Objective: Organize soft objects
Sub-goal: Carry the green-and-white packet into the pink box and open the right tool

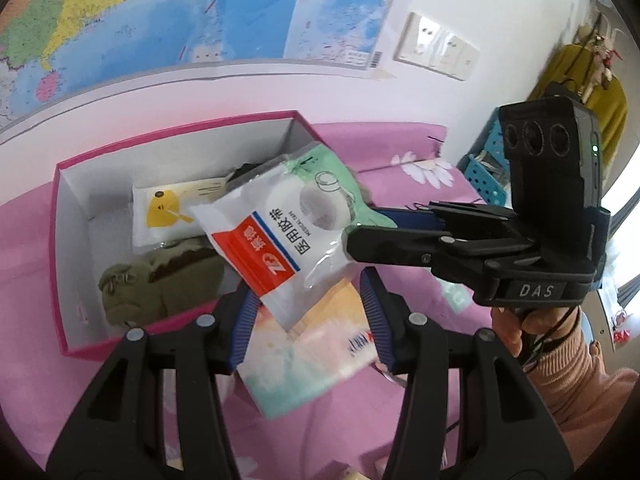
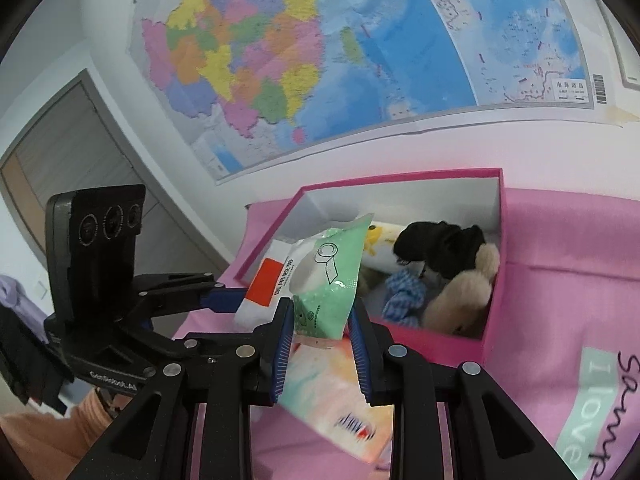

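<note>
A white medical-tape packet [image 1: 276,240] with a red and blue label hangs tilted over the near rim of the pink box [image 1: 60,240]. My left gripper [image 1: 310,320] is shut on its lower corner. Behind it hangs a green packet [image 2: 328,280] printed with a roll drawing, and my right gripper [image 2: 320,344] is shut on its lower end. In the right wrist view the left gripper [image 2: 224,300] reaches in from the left onto the white packet [image 2: 264,280]. In the left wrist view the right gripper [image 1: 356,236] comes in from the right. A pastel tissue pack [image 1: 312,360] lies on the sheet below both.
The box [image 2: 492,320] holds an olive pouch [image 1: 160,280], a white and yellow packet [image 1: 172,212], a black soft item [image 2: 440,248], beige plush [image 2: 460,292] and a blue knit cloth [image 2: 404,296]. It sits on a pink bedsheet [image 2: 560,260] under a wall map [image 2: 320,60]. A blue basket [image 1: 488,176] stands far right.
</note>
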Tool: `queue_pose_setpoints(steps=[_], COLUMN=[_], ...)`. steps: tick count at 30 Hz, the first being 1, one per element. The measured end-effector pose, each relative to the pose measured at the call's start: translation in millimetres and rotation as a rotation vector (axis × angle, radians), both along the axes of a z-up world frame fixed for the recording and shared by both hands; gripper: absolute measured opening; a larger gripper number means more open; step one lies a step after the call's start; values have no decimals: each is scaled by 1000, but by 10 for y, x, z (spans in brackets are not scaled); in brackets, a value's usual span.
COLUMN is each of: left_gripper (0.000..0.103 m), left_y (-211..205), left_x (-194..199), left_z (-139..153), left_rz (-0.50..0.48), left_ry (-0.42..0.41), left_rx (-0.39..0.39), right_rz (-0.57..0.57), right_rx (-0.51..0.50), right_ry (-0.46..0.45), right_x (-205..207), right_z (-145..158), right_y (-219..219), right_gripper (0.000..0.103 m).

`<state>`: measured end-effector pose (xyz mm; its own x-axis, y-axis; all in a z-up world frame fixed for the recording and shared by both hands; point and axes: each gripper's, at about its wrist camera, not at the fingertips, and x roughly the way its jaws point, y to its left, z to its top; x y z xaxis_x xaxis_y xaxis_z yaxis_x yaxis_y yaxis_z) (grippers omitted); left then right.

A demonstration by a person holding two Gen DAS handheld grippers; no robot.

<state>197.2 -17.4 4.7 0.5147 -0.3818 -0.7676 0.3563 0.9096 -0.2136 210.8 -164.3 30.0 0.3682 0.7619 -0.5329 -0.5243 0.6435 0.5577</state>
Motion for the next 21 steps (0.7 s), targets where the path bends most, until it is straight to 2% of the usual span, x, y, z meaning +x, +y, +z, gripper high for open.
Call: queue_pose_setpoints(steps=[3, 12, 14, 18, 21], left_gripper=[53, 53, 53, 53, 53], left_y=[-5, -25, 5, 18, 20], left_x=[150, 415, 412, 311, 233], left_z=[-64, -195, -203, -173, -125], left_rz=[19, 108, 122, 131, 131], left_ry=[34, 71, 64, 27, -3], left_rx=[-1, 71, 72, 91, 101], right_rz=[-15, -83, -115, -136, -134], right_rx=[-9, -109, -158, -179, -184], right_ry=[15, 21, 11, -16, -24], right_x=[140, 399, 404, 337, 288], right_z=[-58, -200, -213, -205, -189], right_y=[30, 114, 118, 72, 50], right_gripper=[28, 30, 36, 43, 43])
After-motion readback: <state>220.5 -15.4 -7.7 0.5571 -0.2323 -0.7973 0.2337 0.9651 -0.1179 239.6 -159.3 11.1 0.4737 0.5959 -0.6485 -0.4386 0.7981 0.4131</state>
